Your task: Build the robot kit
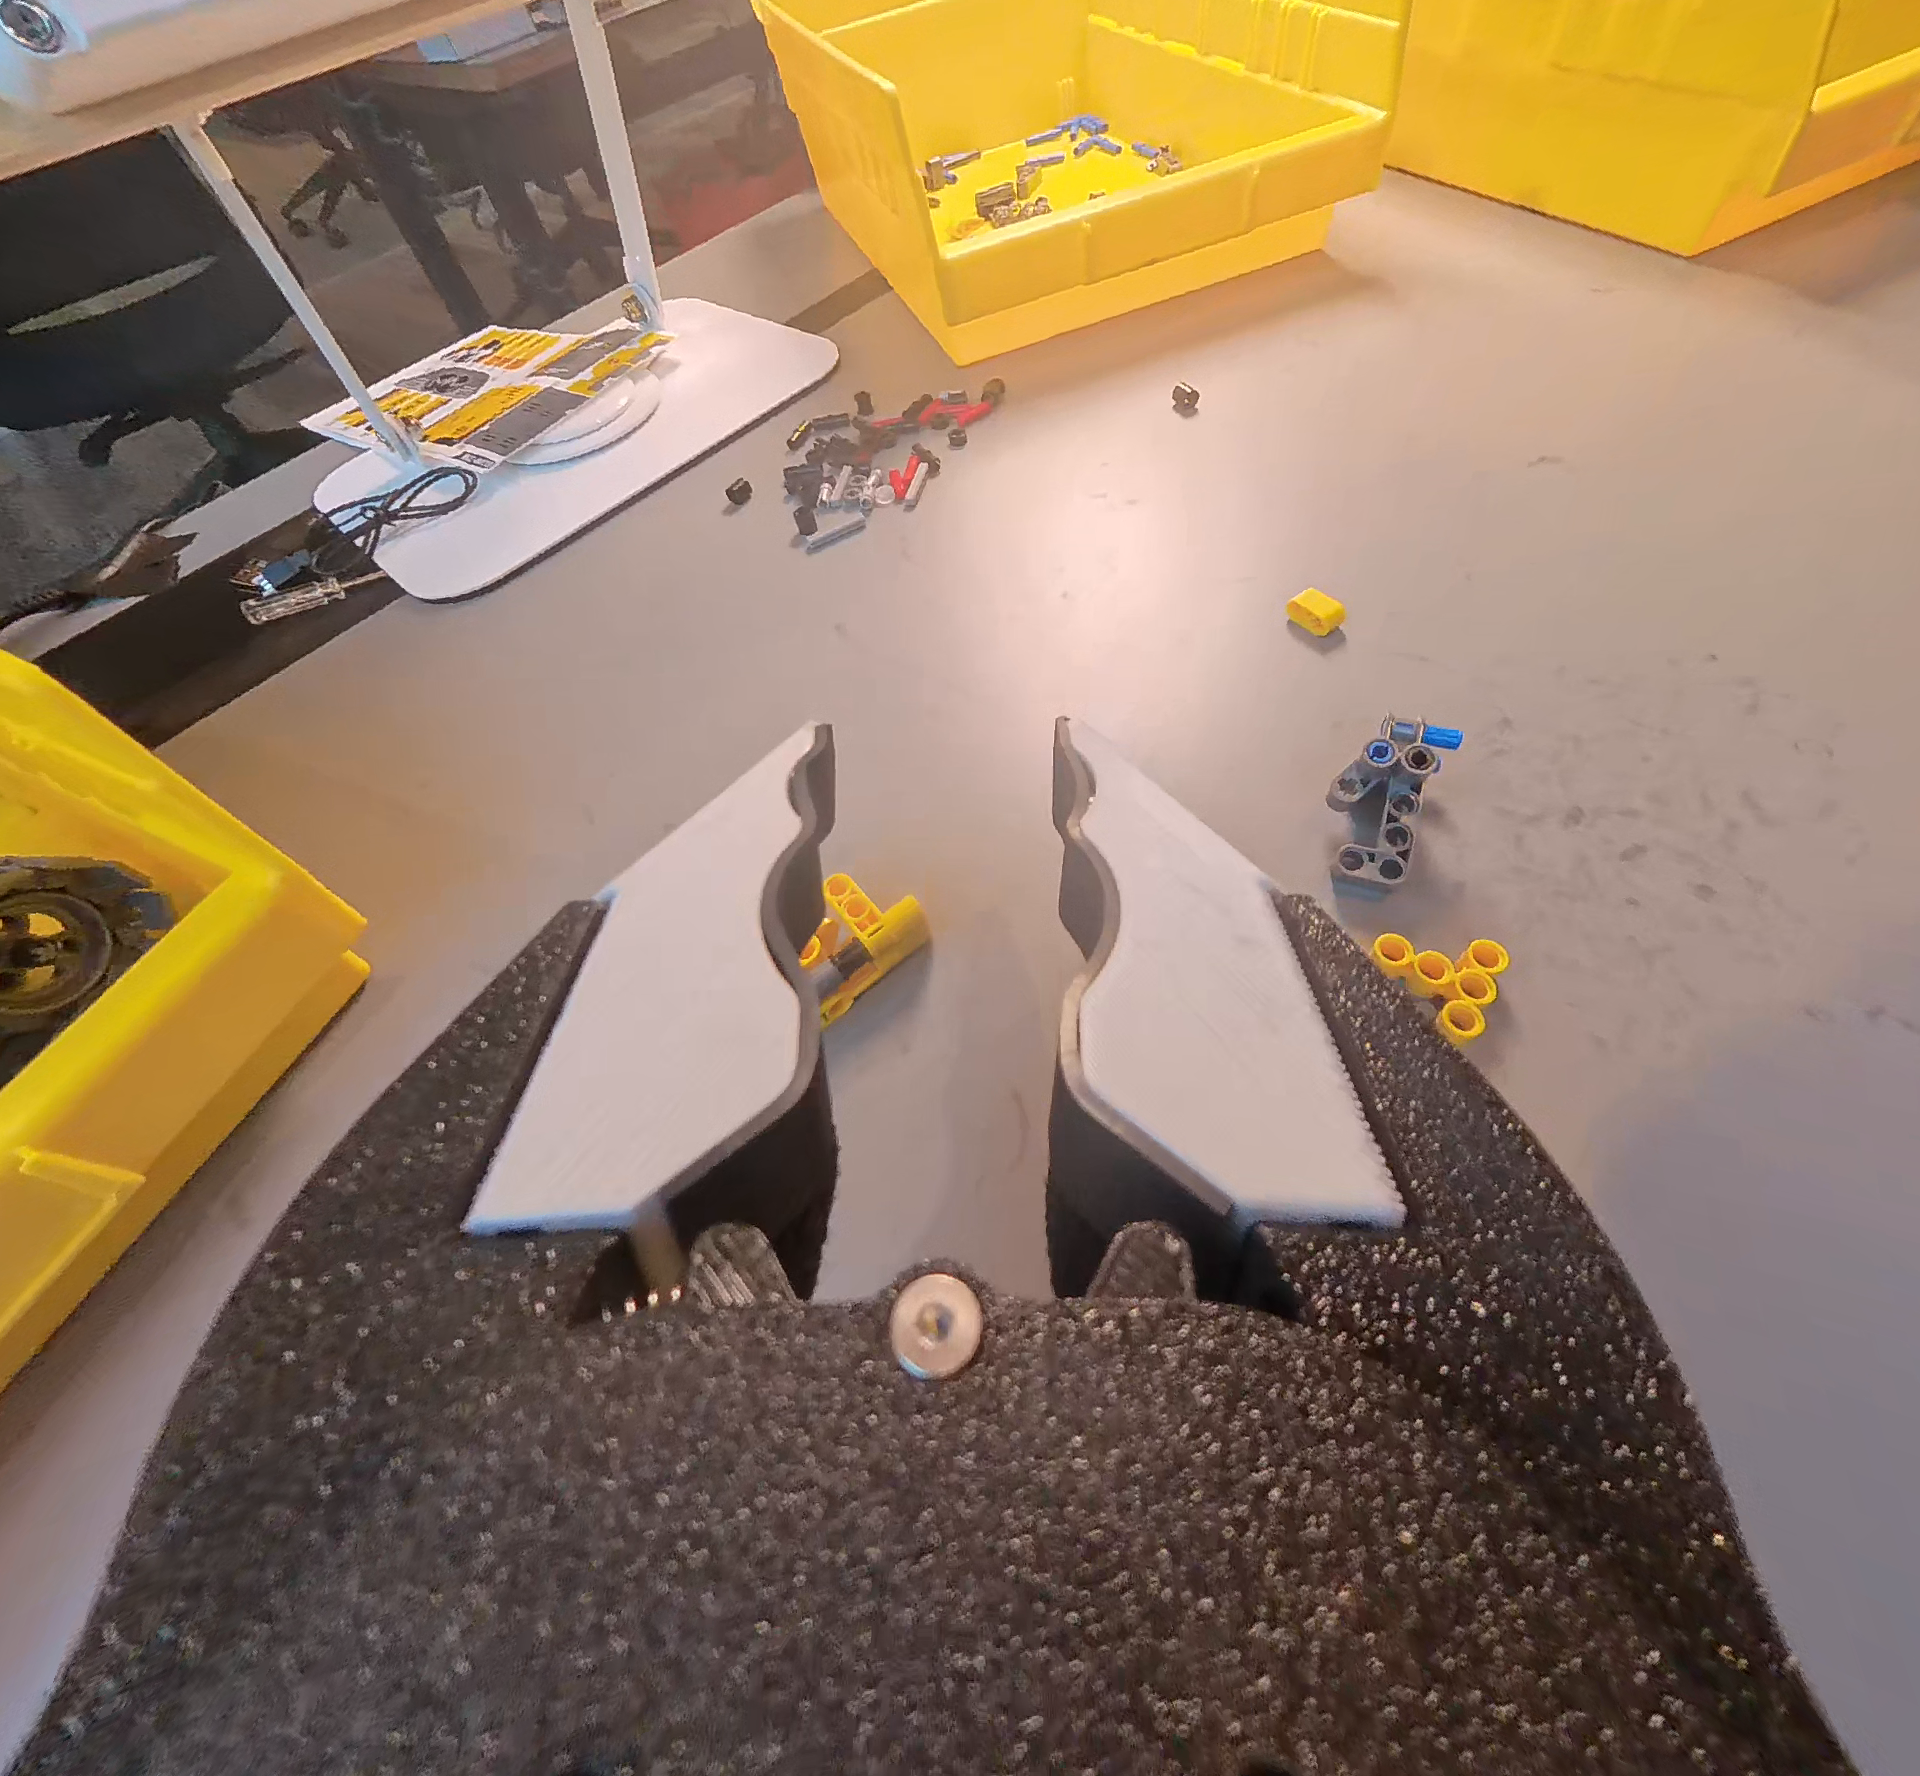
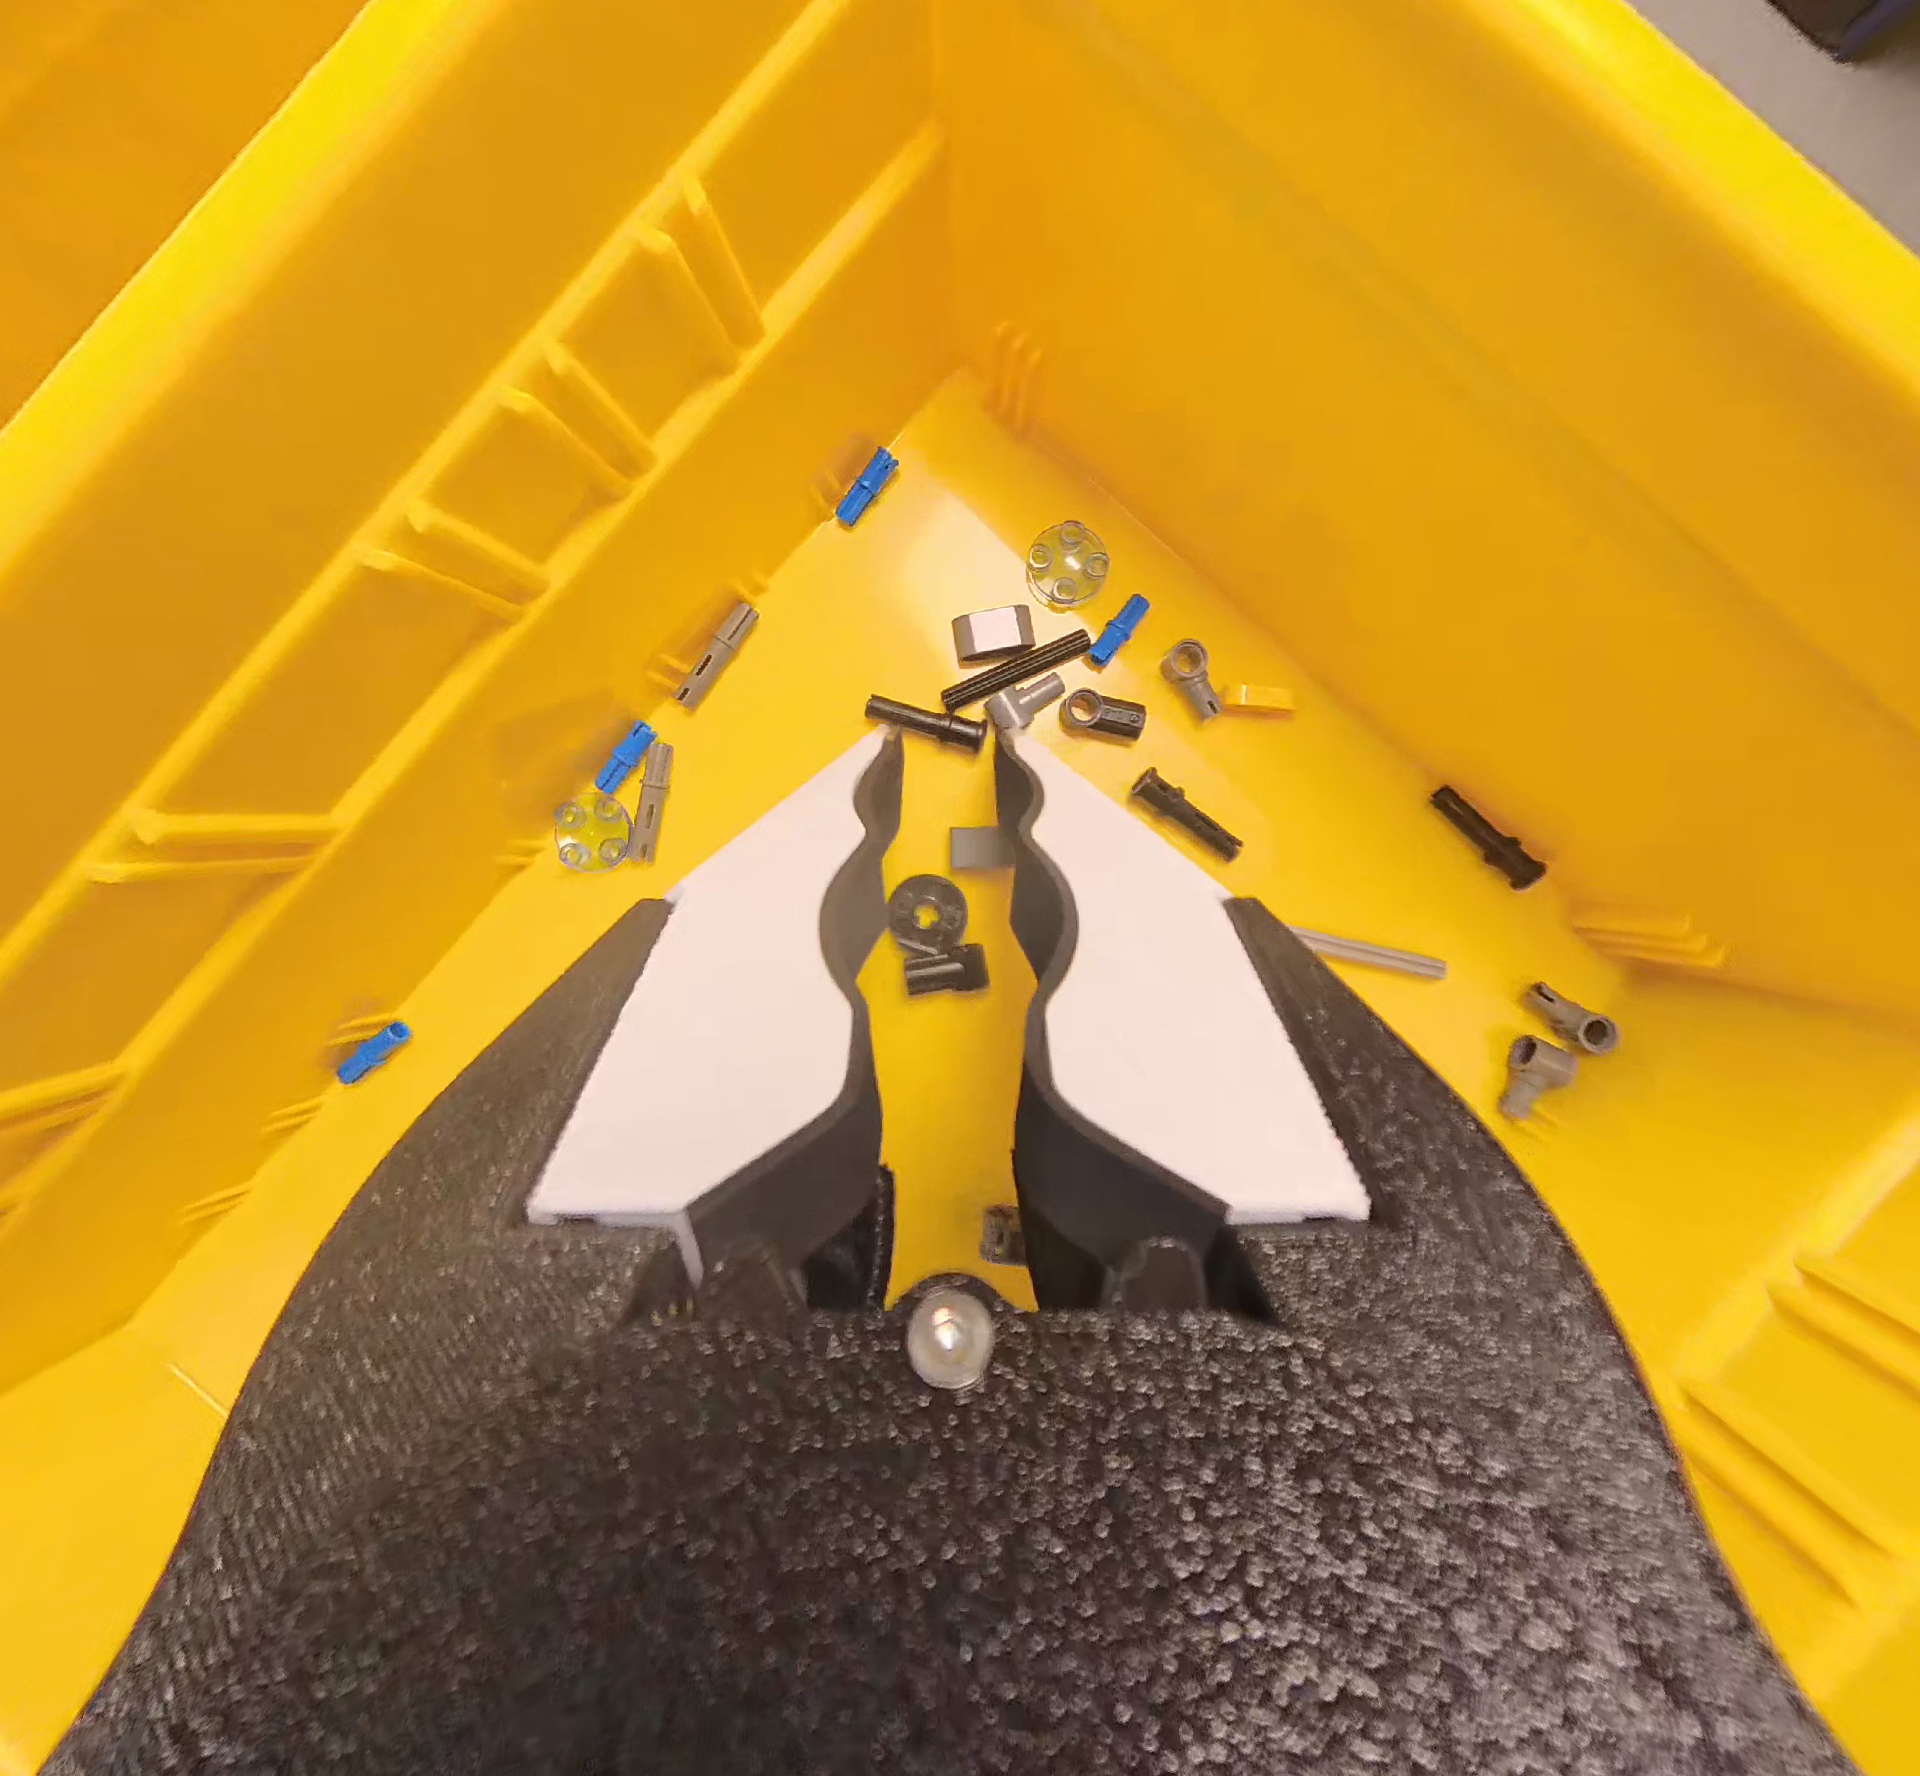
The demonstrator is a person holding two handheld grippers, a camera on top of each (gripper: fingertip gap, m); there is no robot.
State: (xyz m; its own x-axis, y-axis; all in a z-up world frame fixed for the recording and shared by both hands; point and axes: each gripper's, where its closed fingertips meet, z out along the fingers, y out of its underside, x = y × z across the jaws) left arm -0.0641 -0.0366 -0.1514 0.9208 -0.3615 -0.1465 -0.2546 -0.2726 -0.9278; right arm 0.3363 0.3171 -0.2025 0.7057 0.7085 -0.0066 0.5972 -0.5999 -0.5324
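Observation:
My left gripper (image 1: 943, 739) is open and empty, hovering low over the grey table (image 1: 1558, 1207). A small yellow brick assembly (image 1: 871, 931) lies just beside its left finger, partly hidden by it. A grey assembly with blue pins (image 1: 1382, 807) and a yellow cluster of round pieces (image 1: 1449, 978) lie to its right. My right gripper (image 2: 943, 739) is inside a yellow bin (image 2: 1351, 376), jaws a little apart with nothing between them. A black pin (image 2: 925, 720) lies just ahead of its tips, and a black round piece (image 2: 928, 911) shows between the fingers.
In the left wrist view, a yellow bin with small parts (image 1: 1081, 126) stands at the back, another yellow bin (image 1: 125, 999) at the left, a pile of loose pins (image 1: 862, 469) mid-table, a white stand base with a leaflet (image 1: 582, 479). Blue pins (image 2: 864, 485) and grey connectors (image 2: 1564, 1020) scatter the right bin's floor. About 55 cm separates my left fingertips from my right.

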